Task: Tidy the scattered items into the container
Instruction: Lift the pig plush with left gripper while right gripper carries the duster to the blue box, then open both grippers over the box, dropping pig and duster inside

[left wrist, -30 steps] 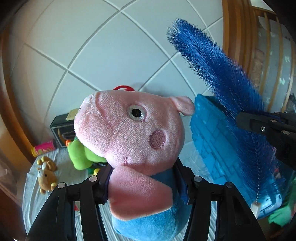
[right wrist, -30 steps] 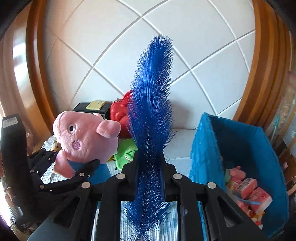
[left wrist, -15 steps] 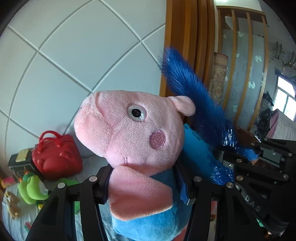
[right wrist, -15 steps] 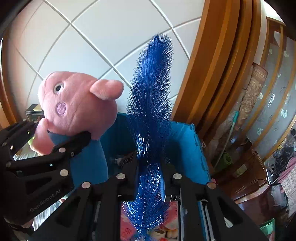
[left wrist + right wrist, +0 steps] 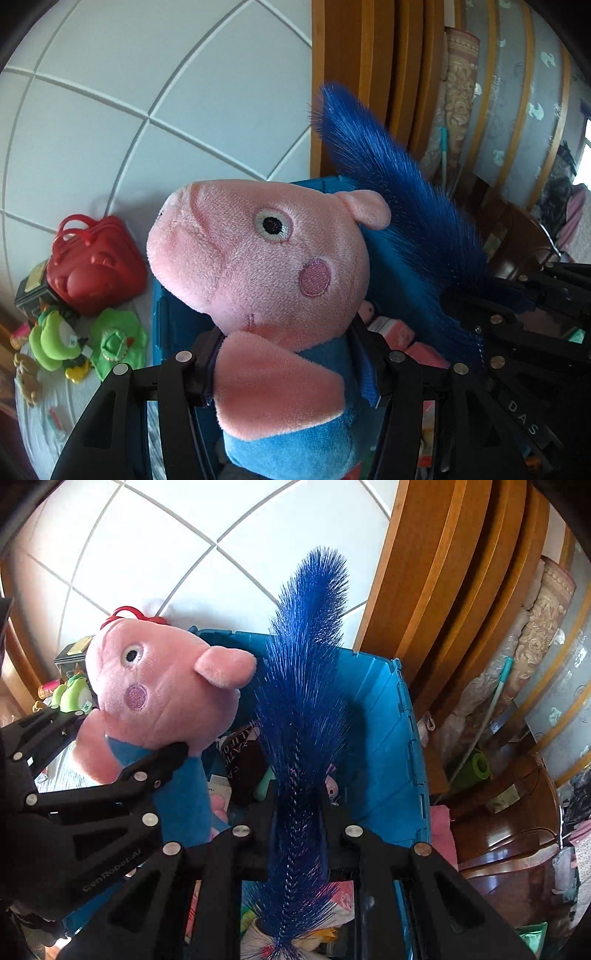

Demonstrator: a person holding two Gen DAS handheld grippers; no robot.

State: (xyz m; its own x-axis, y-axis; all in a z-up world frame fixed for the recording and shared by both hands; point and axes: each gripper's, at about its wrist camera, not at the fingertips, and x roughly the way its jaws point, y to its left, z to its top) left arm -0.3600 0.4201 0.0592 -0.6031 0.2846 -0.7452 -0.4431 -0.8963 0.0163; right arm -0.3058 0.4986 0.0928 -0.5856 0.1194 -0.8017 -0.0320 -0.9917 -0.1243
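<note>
Pig plush (image 5: 258,266) over blue bin (image 5: 384,716)

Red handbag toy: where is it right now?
In the left wrist view the red handbag toy sits at the left against the tiled wall, outside the blue crate, just above the green plush toys.

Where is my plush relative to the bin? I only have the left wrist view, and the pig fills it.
Observer: In the right wrist view, the pig plush in the left gripper hangs over the left edge of the blue bin.
Operator: Is there anything in the bin under it?
Observer: Yes, a dark brown packet lies inside, just right of the plush's blue body.
Operator: And the brush?
Observer: The blue brush stands upright between the fingers of the right gripper, in front of the bin's open middle.
</note>
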